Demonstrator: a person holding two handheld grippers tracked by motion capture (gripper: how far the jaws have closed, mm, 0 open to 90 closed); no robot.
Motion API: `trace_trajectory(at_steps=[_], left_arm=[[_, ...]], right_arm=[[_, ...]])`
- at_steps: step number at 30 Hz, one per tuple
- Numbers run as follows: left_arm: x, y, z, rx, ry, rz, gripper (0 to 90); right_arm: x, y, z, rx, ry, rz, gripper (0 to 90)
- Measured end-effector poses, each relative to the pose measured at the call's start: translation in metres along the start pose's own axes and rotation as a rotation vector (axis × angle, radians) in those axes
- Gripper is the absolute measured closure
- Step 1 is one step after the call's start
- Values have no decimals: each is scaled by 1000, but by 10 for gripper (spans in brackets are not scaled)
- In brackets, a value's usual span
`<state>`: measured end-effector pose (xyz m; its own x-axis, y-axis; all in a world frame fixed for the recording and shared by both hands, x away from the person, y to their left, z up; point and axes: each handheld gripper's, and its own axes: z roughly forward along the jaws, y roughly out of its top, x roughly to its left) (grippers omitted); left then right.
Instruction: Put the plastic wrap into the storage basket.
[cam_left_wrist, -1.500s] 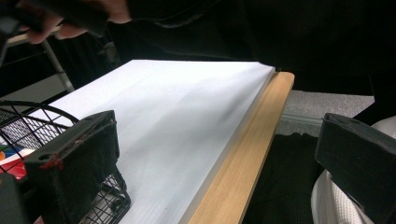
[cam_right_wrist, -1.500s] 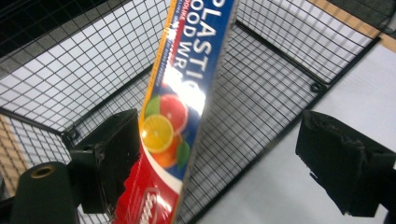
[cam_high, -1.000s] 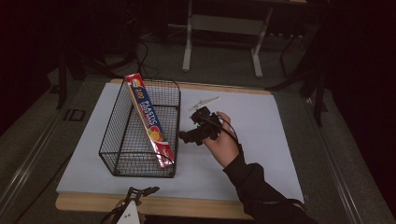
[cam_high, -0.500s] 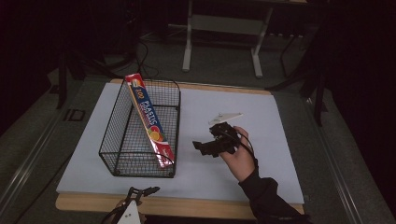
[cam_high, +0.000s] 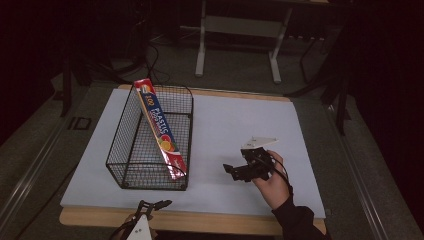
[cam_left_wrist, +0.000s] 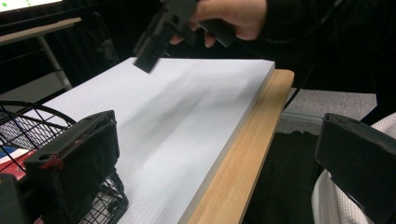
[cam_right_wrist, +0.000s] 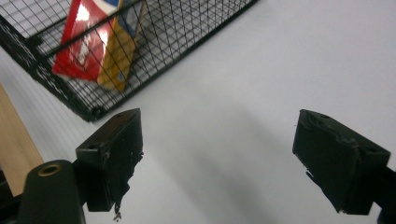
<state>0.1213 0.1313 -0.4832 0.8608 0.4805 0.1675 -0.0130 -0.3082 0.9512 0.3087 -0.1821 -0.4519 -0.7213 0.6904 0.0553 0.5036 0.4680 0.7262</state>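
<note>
Black wire basket (cam_high: 150, 145), rectangular, left of centre in the high view, resting on white table sheet (cam_high: 235, 125). In the right gripper view, upper left of frame, near corner of the basket (cam_right_wrist: 93, 109) down on the sheet.

Long red-and-blue box (cam_high: 160, 127), printed with fruit pictures, inside the basket, leaning along its right wall, far end raised above the rim at the upper part of the frame, near end low at the front right corner. Seen through the mesh in the right gripper view (cam_right_wrist: 100, 39), upper left.

Right gripper (cam_high: 235, 171), lower right of centre in the high view, held in a hand (cam_high: 272, 182) above bare sheet, well apart from the basket, pointing toward the left of the frame; grey three-cornered plate on top. Jaws wide apart in its own view (cam_right_wrist: 217, 154), nothing between them, plain white sheet beneath. Same gripper at top of the left gripper view (cam_left_wrist: 156, 39), blurred.

Left gripper (cam_high: 155, 204), bottom edge of the high view, at the wooden table edge (cam_high: 225, 222), just in front of the basket. Jaws spread wide in its own view (cam_left_wrist: 215, 158), gripping nothing; basket corner at lower left of that frame.
</note>
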Motion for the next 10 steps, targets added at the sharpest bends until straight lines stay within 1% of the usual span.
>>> trace_trajectory(at_steps=[3, 6, 7, 8, 10], left_arm=[[0, 0, 0, 1, -3, -1, 2], [0, 0, 0, 3, -6, -1, 2], [0, 0, 0, 4, -10, -3, 2], [1, 0, 0, 4, -11, -4, 2], [1, -1, 0, 3, -13, -6, 2]], right_arm=[[-2, -9, 3, 0, -2, 10, 159], [-3, -11, 4, -8, -3, 13, 159], [-2, -12, 5, -11, -6, 6, 159], [0, -15, 7, -26, -19, -23, 159], [3, -17, 8, -38, -28, -57, 159]])
